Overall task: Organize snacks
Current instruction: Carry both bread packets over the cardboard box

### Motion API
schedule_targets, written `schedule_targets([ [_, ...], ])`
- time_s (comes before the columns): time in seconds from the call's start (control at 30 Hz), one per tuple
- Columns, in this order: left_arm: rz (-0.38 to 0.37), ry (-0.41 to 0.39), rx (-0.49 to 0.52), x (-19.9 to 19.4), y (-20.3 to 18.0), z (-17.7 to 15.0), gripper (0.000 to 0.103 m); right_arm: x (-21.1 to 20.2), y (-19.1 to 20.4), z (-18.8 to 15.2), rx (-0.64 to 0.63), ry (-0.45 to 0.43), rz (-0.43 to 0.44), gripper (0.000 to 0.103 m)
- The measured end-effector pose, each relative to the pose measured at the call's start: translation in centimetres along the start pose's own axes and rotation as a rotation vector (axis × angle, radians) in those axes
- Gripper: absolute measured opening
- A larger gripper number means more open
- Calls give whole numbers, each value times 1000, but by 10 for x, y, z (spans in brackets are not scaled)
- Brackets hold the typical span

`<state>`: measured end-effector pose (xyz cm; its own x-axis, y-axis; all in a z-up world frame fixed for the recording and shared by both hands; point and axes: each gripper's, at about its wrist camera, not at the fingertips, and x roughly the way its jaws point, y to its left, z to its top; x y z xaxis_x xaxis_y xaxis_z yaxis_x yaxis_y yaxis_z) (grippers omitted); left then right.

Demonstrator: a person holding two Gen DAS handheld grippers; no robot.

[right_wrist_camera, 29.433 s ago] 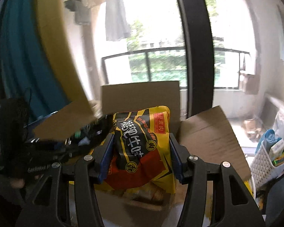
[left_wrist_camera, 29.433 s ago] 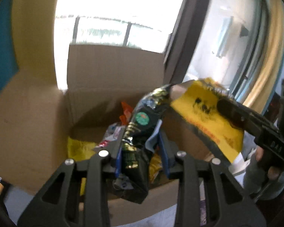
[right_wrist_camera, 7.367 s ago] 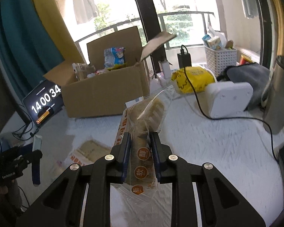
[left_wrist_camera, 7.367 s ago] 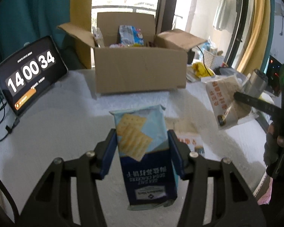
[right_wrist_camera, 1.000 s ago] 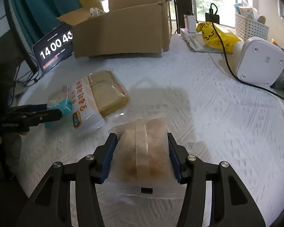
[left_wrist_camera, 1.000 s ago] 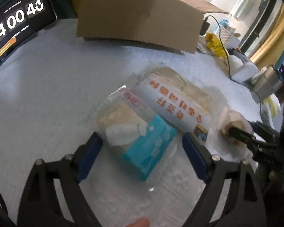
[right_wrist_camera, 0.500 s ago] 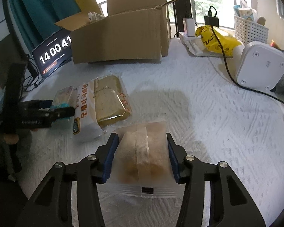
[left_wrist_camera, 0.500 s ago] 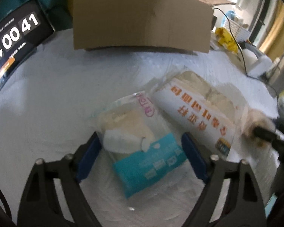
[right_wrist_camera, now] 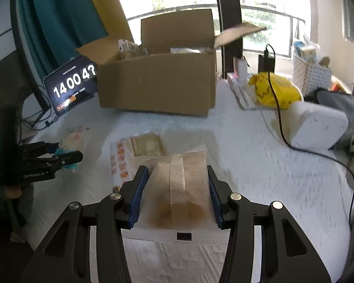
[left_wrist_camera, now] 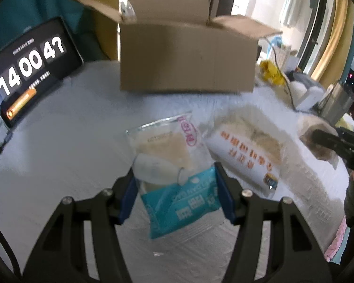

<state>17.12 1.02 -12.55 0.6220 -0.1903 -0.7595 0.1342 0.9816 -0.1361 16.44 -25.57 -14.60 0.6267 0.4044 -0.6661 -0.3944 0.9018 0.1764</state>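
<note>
My left gripper (left_wrist_camera: 175,184) has its jaws closing on a clear-and-teal snack packet (left_wrist_camera: 174,165), and both blue pads press on its sides; the same gripper (right_wrist_camera: 66,155) appears at the left of the right wrist view. My right gripper (right_wrist_camera: 177,181) is shut on a clear packet of brown bread (right_wrist_camera: 177,188), held just above the white cloth, and shows at the right edge (left_wrist_camera: 330,139) of the left wrist view. A toast packet with orange lettering (left_wrist_camera: 245,151) lies on the cloth between the two grippers. Behind stands the open cardboard box (left_wrist_camera: 186,63) with snacks inside.
A tablet showing a clock (left_wrist_camera: 28,70) leans at the far left. On the right are a white device (right_wrist_camera: 318,127) with a black cable, a yellow bag (right_wrist_camera: 273,89), a white basket (right_wrist_camera: 311,73) and a metal cup (left_wrist_camera: 337,101).
The left jaws have narrowed from wide apart onto the teal packet. Both grippers have risen a little, the right one with the bread packet, and the box now shows higher and fuller in both views.
</note>
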Motion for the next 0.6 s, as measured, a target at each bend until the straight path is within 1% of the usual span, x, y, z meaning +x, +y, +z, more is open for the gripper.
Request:
schedule_targets([
  [0.27, -26, -108, 27, -26, 15, 27, 61, 2, 19, 37, -62, -53, 2, 50],
  [0.6, -3, -220, 76, -36, 24, 80, 61, 4, 16, 92, -92, -170, -10, 50],
])
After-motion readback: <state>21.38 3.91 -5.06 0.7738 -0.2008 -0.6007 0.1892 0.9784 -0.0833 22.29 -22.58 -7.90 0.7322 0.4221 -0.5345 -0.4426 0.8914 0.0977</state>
